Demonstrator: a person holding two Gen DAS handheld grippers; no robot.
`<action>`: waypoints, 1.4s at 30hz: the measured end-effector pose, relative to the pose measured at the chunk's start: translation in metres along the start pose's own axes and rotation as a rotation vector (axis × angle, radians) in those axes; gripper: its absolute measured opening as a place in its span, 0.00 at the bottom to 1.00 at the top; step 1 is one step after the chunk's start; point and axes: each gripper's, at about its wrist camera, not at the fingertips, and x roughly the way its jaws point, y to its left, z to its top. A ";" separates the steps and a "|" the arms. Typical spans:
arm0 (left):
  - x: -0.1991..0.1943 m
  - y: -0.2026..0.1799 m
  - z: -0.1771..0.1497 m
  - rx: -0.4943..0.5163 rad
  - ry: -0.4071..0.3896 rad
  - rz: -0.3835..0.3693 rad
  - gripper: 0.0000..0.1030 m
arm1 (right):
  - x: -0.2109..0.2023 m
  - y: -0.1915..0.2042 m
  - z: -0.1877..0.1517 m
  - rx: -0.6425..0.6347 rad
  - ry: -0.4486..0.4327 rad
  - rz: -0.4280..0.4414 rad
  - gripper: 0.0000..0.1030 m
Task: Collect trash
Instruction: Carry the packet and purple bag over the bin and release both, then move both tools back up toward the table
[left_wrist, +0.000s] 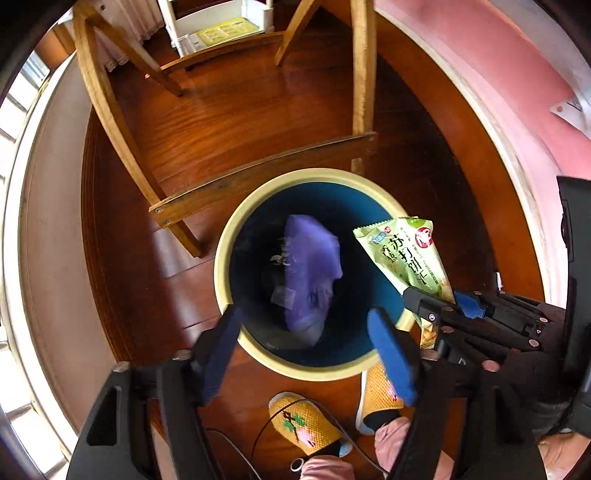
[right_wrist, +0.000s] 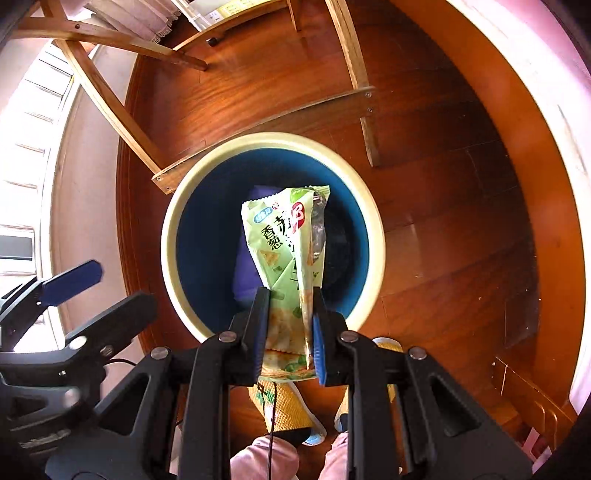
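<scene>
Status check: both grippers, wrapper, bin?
Left hand-held gripper open, empty. Right hand-held gripper shut on green wrapper, over bin. Purple bag inside. Nothing blocking.

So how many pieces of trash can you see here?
2: a purple bag inside the bin, and a green snack wrapper clamped in the right hand-held gripper above it. More may be hidden underneath.
</scene>
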 end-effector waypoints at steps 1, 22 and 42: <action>0.000 0.004 0.001 -0.009 -0.009 -0.005 0.77 | 0.003 0.000 -0.001 0.002 -0.002 0.008 0.18; -0.124 0.027 -0.014 -0.072 -0.134 0.014 0.82 | -0.103 0.032 0.011 0.017 -0.093 0.047 0.54; -0.470 -0.004 0.009 0.043 -0.533 -0.021 0.85 | -0.429 0.133 -0.022 -0.152 -0.396 0.091 0.56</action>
